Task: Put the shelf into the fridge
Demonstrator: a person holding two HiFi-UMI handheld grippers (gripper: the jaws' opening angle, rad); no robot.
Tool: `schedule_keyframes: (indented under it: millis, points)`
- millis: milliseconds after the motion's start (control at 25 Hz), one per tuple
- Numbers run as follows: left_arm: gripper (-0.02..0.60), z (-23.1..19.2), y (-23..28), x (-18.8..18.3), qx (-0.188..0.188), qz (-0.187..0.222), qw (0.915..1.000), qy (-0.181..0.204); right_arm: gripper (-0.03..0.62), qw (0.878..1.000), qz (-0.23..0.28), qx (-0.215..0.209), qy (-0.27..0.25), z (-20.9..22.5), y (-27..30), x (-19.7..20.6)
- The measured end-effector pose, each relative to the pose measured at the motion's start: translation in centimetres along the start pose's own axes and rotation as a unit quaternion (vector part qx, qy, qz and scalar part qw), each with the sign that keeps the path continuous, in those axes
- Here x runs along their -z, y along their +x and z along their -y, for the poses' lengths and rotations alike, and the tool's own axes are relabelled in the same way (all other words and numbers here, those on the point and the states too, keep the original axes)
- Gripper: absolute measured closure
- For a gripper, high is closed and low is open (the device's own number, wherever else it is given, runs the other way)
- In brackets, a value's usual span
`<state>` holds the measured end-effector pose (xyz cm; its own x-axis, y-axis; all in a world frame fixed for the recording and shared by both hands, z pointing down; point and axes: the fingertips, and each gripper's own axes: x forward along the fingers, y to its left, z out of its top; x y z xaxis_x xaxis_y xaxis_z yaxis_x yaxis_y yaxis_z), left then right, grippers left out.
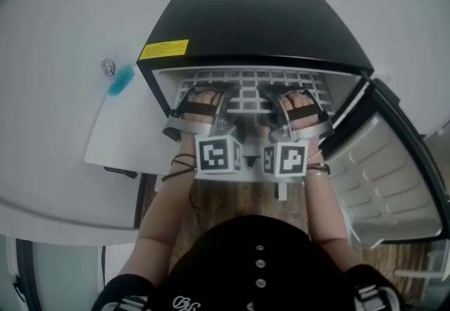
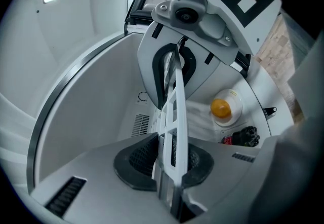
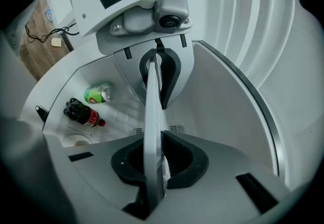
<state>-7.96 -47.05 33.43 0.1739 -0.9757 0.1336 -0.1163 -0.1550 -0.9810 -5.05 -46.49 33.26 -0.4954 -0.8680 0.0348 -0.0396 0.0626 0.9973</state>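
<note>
The white grid shelf (image 1: 247,89) lies level, partly inside the open black fridge (image 1: 253,24). My left gripper (image 1: 204,100) holds its near-left edge and my right gripper (image 1: 295,102) its near-right edge. In the left gripper view the shelf (image 2: 174,111) runs edge-on between the jaws of my left gripper (image 2: 169,163), both dark pads pressed on it. In the right gripper view the shelf (image 3: 152,111) is likewise clamped in my right gripper (image 3: 156,163). Each gripper view shows the other gripper across the shelf.
The fridge door (image 1: 390,176) hangs open at the right. On the fridge floor lie a green can (image 3: 97,93), a cola bottle (image 3: 83,114) and a white cup with something yellow-orange (image 2: 223,109). A white board (image 1: 119,130) stands left of the fridge.
</note>
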Motion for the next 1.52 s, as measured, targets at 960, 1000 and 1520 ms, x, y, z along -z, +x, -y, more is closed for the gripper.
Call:
schedule_keyframes:
  millis: [960,1000,1520]
  points:
    - [0.537,0.1,2.8,1.1,0.016,-0.013,0.9998,0.006,0.560,1.000,0.001,-0.007,-0.001,0.1,2.5,1.0]
    - [0.536,0.1,2.9,1.1,0.017,-0.014,0.9997,0.006,0.560,1.000,0.001,-0.009,0.000,0.1,2.7,1.0]
    - [0.537,0.0,3.5,1.6,0.019,-0.032,0.9993,0.002,0.559,1.000,0.002,-0.016,0.009,0.2,3.0,1.1]
